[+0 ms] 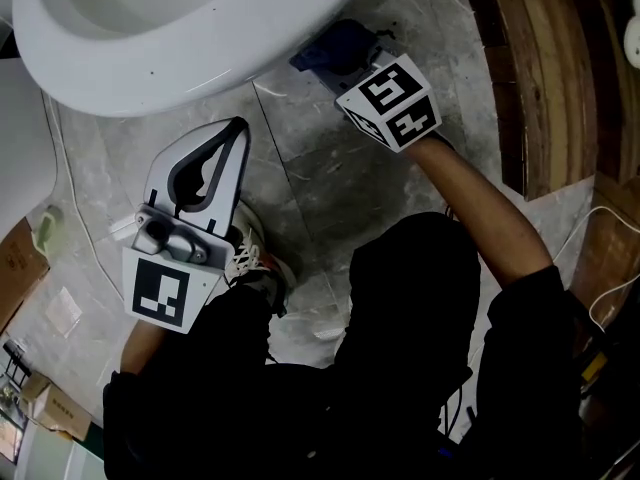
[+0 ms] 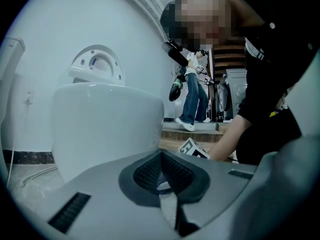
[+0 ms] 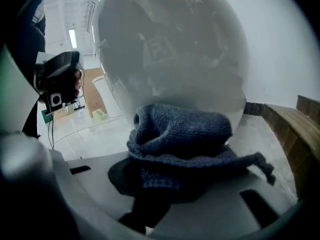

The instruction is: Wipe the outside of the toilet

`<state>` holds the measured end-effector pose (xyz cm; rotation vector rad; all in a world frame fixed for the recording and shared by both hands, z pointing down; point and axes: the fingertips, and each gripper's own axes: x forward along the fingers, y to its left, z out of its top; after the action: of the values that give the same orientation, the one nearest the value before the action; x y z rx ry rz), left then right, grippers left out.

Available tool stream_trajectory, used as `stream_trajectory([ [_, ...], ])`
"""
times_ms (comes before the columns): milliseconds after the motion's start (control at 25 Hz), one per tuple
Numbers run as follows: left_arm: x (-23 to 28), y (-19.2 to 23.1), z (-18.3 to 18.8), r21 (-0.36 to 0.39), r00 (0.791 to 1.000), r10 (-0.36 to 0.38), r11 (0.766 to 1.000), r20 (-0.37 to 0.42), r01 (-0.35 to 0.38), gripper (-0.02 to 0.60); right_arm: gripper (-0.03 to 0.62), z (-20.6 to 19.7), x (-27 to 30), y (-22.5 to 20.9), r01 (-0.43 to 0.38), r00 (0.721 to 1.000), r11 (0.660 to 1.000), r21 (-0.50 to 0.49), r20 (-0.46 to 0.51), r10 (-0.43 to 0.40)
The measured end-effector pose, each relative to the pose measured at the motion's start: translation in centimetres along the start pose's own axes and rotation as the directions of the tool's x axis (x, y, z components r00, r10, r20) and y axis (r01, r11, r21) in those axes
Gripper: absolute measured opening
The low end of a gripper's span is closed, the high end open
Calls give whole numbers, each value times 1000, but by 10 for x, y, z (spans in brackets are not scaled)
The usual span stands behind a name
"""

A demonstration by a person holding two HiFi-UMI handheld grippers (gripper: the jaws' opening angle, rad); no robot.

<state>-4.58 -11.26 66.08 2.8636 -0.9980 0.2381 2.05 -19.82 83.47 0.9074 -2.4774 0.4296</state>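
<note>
The white toilet fills the top left of the head view; in the left gripper view the toilet rises close ahead. A blue cloth is pressed against the bowl's outside below the rim. My right gripper is shut on it, its marker cube just behind. In the right gripper view the bunched cloth lies over the right gripper and touches the curved toilet wall. My left gripper hangs over the floor in front of the bowl, shut and holding nothing; in its own view the left gripper has its jaws together.
The floor is grey marble tile. A wooden step runs along the right. A white cable trails on the left, with cardboard boxes beyond. My shoe stands below the left gripper. Another person stands far behind.
</note>
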Motion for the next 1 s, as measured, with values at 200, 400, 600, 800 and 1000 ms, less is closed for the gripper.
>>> stream_trajectory([
  [200, 0, -2, -4, -19, 1000, -17, 1000, -9, 17, 6, 94, -25, 24, -5, -7, 998, 1000, 24, -61, 8],
  [400, 1, -4, -4, -22, 1000, -21, 1000, -5, 21, 6, 94, -49, 49, -8, 3, 985, 1000, -27, -173, -8],
  [600, -1, -8, -7, -8, 1000, -23, 1000, -21, 23, 7, 95, -71, 68, -14, -7, 960, 1000, 27, -279, 14],
  [800, -8, -9, -6, 3, 1000, -13, 1000, -24, 13, 7, 95, -86, 77, -18, -37, 929, 999, 36, -367, 47],
  [1000, -14, -10, -6, 10, 1000, -3, 1000, -26, 4, 7, 94, -82, 79, -16, -14, 930, 997, 81, -365, 42],
])
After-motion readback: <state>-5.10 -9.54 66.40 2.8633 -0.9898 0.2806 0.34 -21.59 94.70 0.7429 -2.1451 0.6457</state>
